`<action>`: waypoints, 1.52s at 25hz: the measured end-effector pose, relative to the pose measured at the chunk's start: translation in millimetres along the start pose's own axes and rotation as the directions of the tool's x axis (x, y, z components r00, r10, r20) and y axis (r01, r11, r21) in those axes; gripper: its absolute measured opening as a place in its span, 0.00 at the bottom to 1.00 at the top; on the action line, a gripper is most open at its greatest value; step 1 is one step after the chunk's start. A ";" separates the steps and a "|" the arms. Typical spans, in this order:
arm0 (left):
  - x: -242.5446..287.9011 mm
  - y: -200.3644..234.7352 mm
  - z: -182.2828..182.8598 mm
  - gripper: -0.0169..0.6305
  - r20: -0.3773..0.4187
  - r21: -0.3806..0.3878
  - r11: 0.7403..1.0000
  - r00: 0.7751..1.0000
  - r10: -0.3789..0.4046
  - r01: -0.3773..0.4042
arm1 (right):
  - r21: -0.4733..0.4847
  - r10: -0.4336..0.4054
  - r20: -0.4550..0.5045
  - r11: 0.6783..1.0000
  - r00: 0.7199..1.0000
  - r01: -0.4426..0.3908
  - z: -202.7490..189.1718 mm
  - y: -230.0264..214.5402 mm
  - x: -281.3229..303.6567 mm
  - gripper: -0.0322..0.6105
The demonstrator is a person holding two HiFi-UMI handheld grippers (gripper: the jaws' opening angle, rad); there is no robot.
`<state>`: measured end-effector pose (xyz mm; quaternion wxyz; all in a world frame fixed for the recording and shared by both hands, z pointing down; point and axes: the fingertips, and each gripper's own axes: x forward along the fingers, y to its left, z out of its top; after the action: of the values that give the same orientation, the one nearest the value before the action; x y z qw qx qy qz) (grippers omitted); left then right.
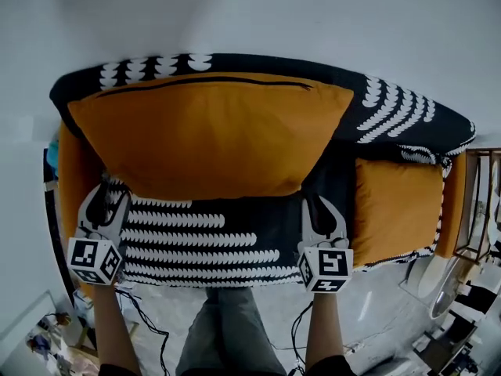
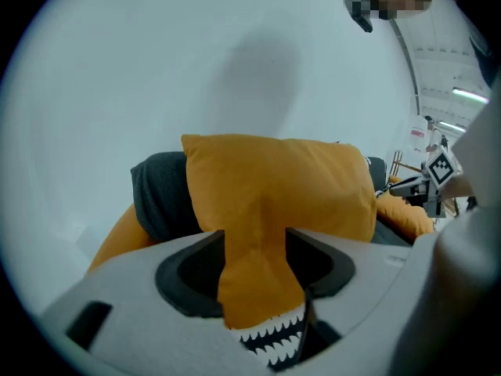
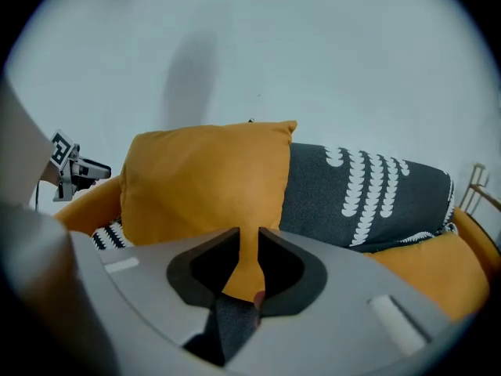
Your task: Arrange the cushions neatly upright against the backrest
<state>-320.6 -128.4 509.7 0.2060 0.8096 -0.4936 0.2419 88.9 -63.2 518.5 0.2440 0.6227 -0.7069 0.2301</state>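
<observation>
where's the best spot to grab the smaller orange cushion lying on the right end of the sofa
Take the smaller orange cushion by its two near corners, coming from the front. It lies flat on the seat, its far edge toward the backrest and its right side by the armrest, so the front edge is the most open.

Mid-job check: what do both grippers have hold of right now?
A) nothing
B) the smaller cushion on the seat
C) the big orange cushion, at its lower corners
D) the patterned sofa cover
C: the left gripper and right gripper each pinch a lower corner of the big orange cushion; both gripper views show its orange fabric clamped.
</observation>
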 end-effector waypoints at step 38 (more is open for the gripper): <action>-298.7 -238.2 88.0 0.02 0.230 0.071 0.940 0.911 -0.342 0.334 | -0.004 -0.079 0.240 0.997 0.968 0.083 84.4 85.9 -385.1 0.07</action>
<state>-208.1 132.1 239.2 0.1717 0.9089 -0.3635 0.1111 39.2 189.7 208.1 0.1707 0.6726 -0.7067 0.1380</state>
